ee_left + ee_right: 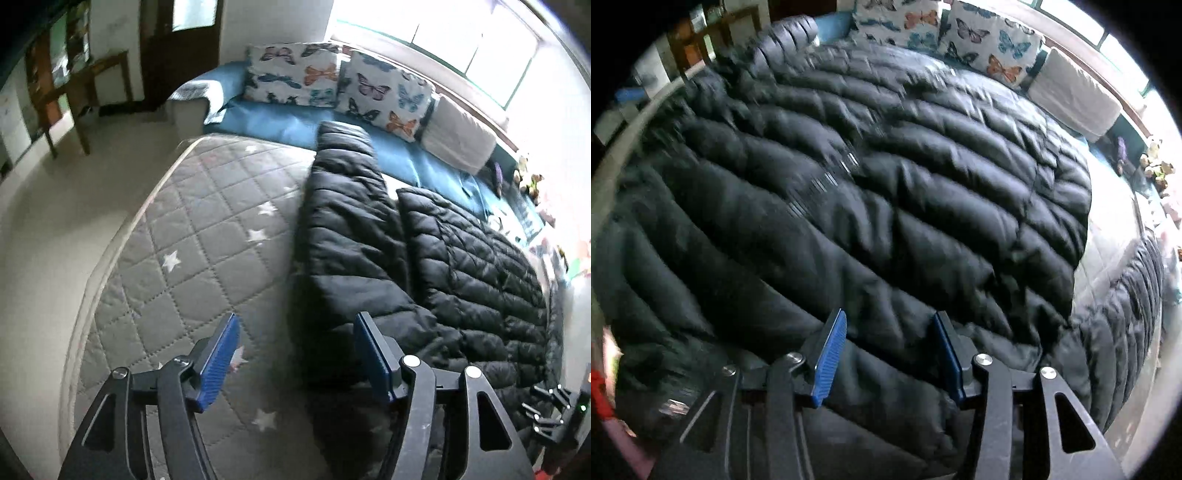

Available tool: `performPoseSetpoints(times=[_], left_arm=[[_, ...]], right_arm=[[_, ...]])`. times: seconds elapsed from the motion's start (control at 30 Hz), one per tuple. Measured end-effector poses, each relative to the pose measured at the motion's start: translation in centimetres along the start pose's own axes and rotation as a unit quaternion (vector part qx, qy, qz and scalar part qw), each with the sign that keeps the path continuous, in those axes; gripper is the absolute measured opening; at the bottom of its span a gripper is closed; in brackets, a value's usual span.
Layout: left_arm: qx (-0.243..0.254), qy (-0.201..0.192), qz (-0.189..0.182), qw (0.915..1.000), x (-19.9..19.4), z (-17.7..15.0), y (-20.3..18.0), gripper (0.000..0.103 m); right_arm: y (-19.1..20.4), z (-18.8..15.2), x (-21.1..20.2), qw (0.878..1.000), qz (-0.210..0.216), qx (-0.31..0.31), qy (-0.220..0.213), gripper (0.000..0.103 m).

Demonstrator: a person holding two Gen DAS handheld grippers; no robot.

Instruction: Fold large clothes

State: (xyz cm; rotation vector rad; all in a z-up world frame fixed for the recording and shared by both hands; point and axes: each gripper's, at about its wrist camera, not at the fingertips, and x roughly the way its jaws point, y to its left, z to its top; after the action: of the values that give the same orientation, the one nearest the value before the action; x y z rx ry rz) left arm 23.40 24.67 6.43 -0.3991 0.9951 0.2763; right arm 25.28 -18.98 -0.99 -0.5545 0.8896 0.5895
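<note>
The black puffer jacket (871, 192) is spread flat on the quilted mattress (177, 236), directly ahead of and beneath the right hand-held gripper (888, 354), whose jaws are held apart and empty. One sleeve (343, 206) is stretched ahead and to the right of the left hand-held gripper (295, 362), likewise held apart with nothing between its jaws. The slick, puffy fabric could be pinched too shallowly and lost mid-fold, or the padding could spring a fold back open.

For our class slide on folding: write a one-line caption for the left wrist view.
Open left gripper above the black puffer jacket, spread on a grey star-quilted mattress.
</note>
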Motion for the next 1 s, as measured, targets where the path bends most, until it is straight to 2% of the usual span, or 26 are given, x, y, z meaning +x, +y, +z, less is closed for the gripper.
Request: performPoseSetpoints(times=[0.1,0.13,0.17,0.2,0.27,0.37,0.5,0.6,0.7,0.73,0.77,0.8,0.87,1.0], left_arm=[[-0.049,0.009,-0.04,0.9979,1.8,0.3,2.1,0.075],[-0.071,0.01,-0.06,0.9956,2.5,0.4,2.9,0.075],[-0.089,0.013,-0.077,0.993,3.2,0.7,3.4,0.075],[-0.104,0.019,-0.089,0.9904,4.2,1.0,3.7,0.076],[-0.132,0.032,-0.09,0.9867,5.7,1.6,4.2,0.076],[-0.153,0.047,-0.104,0.9815,7.5,2.4,4.5,0.076],[-0.151,0.046,-0.102,0.9822,9.5,3.4,4.5,0.076],[-0.17,0.057,-0.123,0.976,11.4,3.9,4.7,0.074],[-0.181,0.061,-0.149,0.9702,12.8,4.2,4.8,0.054],[-0.178,0.061,-0.155,0.9698,13.3,4.2,4.8,0.042],[-0.173,0.062,-0.162,0.9695,13.6,4.2,4.5,0.026],[-0.165,0.064,-0.171,0.9692,13.8,4.2,4.3,0.019],[-0.154,0.054,-0.166,0.9726,13.3,4.1,3.6,0.009],[-0.114,0.011,-0.153,0.9815,10.7,4.2,2.1,0.007]], right_arm=[[1.9,1.4,-1.9,0.999,0.012,-0.016,-0.034,0.053],[2.5,1.6,-2.0,0.999,0.017,-0.022,-0.041,0.053],[4.1,2.2,-1.0,0.998,0.042,-0.033,-0.04,0.053],[4.1,2.2,-1.0,0.998,0.042,-0.033,-0.04,0.053],[5.8,2.1,1.0,0.997,0.053,-0.05,-0.019,0.053],[7.4,1.9,4.0,0.997,0.028,-0.076,0.002,0.059],[7.1,2.0,3.9,0.997,0.045,-0.07,0.0,0.06],[6.8,2.6,3.4,0.997,0.06,-0.056,0.0,0.06],[7.0,3.2,2.6,0.996,0.069,-0.056,-0.016,0.06],[7.3,3.4,2.2,0.995,0.071,-0.059,-0.021,0.06],[7.8,3.8,1.9,0.995,0.078,-0.065,-0.026,0.06],[8.3,4.2,1.7,0.994,0.082,-0.07,-0.03,0.06],[9.4,4.8,1.3,0.992,0.09,-0.08,-0.04,0.06],[11.8,5.1,1.7,0.989,0.1,-0.105,-0.041,0.06]])
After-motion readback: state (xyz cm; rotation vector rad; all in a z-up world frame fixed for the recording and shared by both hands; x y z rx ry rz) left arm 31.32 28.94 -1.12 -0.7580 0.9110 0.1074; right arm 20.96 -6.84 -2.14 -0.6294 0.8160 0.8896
